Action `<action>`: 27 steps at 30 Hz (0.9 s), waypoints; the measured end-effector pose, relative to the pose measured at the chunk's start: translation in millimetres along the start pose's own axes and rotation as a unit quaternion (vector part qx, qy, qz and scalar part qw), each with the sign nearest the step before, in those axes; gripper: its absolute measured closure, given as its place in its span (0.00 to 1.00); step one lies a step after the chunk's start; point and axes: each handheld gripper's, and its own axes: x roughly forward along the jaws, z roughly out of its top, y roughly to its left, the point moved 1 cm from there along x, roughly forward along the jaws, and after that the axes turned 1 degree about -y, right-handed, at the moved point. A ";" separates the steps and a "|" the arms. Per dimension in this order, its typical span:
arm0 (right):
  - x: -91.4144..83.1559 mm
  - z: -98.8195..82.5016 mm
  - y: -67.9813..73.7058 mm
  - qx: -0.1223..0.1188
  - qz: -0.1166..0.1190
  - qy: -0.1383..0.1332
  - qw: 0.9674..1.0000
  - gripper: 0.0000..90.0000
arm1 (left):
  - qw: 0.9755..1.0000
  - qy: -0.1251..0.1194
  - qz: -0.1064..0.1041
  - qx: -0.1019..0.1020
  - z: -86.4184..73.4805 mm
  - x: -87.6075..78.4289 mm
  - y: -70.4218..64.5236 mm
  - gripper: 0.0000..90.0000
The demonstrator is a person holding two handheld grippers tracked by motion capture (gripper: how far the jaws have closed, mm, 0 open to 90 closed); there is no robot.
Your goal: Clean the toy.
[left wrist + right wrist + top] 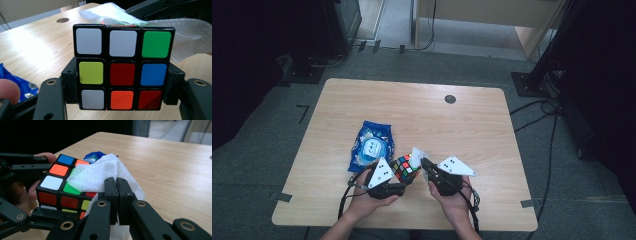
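On the near half of the wooden table, 2 hand-held grippers meet over a puzzle cube. Around the table runs grey carpeted floor, with dark stands and cables at the sides and pale wooden furniture at the far end. A round dark grommet sits in the tabletop near its far edge.

A blue packet lies flat on the table, just beyond the left gripper.

The left gripper has its jaws spread about the width of the cube and pressed against 2 opposite sides of it, holding it off the tabletop. In the left gripper view the facing side shows 9 stickers: white, white, green along the top, yellow, red, blue in the middle, white, orange, red at the bottom.

The right gripper has its jaws closed tight together on a white wipe. The wipe drapes over the top face and upper corner of the cube, touching it; its loose part hangs below the jaws. The 2 grippers sit just beside each other, the cube between them.
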 end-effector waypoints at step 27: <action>-3.4 2.7 9.8 0.028 0.006 -0.019 0.999 0.99 | 1.000 0.016 0.009 0.012 -0.5 5.6 -8.1 0.38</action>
